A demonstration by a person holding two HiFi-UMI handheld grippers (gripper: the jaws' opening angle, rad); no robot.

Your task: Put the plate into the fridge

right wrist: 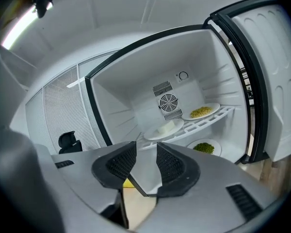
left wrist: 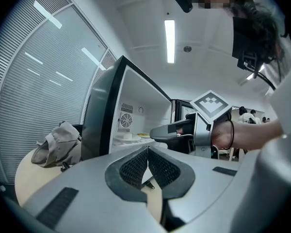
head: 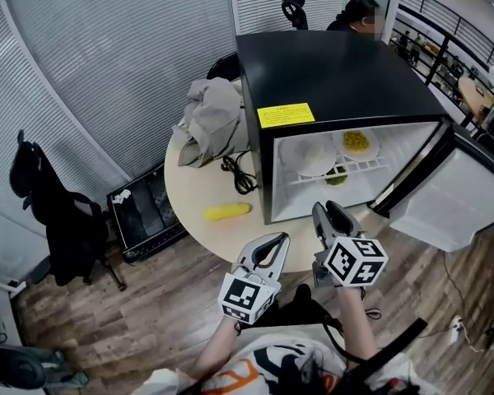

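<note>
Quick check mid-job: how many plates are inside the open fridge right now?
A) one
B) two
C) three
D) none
C: the plate with a white item and the plate with yellow food sit on the wire shelf, and the plate with green food lies below it.

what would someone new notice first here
The black mini fridge on the round table, door wide open, with three plates of food inside. Just in front of it are the left hand-held gripper, shut, and the right hand-held gripper, open and empty. A yellow corn cob lies left of the fridge.
</note>
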